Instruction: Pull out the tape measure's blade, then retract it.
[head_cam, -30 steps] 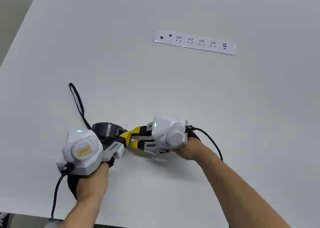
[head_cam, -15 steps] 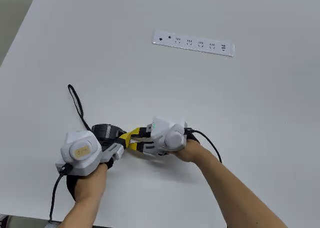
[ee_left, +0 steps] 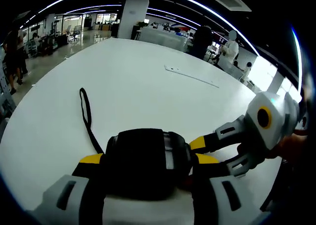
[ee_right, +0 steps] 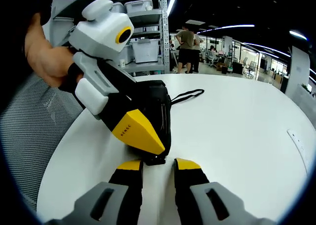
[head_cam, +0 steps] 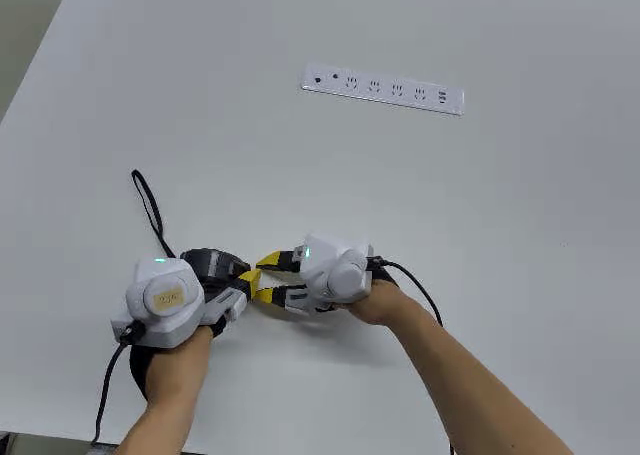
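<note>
A black tape measure (head_cam: 210, 265) with a thin black wrist strap (head_cam: 150, 203) sits low over the white table (head_cam: 330, 175). My left gripper (head_cam: 226, 277) is shut on its case, which sits between the yellow-tipped jaws in the left gripper view (ee_left: 143, 160). My right gripper (head_cam: 265, 278) faces it from the right, its yellow tips apart. In the right gripper view the case (ee_right: 155, 111) lies just ahead, and a small black tab (ee_right: 154, 160) at its lower end sits in the gap of the right gripper (ee_right: 158, 165). No blade is drawn out.
A white power strip (head_cam: 383, 88) lies on the far side of the table. The strap trails away to the left of the case (ee_left: 88, 111). The table's near edge runs just below both hands. Shelving and people stand beyond the table.
The right gripper's yellow tips stand a little wider apart than a second ago. Both hands and the tape measure stay where they were; the head camera has shifted slightly.
</note>
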Demonstrator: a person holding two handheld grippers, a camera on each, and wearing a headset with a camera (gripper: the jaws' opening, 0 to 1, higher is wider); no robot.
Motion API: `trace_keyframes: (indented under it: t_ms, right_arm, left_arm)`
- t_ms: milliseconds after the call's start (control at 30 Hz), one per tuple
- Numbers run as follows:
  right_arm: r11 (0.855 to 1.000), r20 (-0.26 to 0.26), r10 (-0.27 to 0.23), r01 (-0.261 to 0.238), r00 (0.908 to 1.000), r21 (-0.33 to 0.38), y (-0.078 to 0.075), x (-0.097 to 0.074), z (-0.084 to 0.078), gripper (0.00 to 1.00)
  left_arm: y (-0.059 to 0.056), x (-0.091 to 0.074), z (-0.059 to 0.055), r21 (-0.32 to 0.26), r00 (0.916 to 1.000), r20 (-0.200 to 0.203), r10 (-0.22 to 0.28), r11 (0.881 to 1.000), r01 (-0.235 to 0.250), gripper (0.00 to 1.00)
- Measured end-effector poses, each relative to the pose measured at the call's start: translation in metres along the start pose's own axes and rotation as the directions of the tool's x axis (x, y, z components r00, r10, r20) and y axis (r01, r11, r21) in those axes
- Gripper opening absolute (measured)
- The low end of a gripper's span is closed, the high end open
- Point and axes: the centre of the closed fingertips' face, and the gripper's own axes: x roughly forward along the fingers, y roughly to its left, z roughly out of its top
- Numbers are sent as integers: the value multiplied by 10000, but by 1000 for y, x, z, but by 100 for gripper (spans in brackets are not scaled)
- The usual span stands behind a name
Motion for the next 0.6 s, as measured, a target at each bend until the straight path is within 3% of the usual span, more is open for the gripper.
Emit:
trace_keyframes:
  t_ms: [600]
  right_arm:
    - [9987, -45, -437, 438, 9990, 257, -3, -19, 0, 38]
  left_arm:
    - [-6, -8, 16, 751, 9992, 239, -332, 9967, 314, 76]
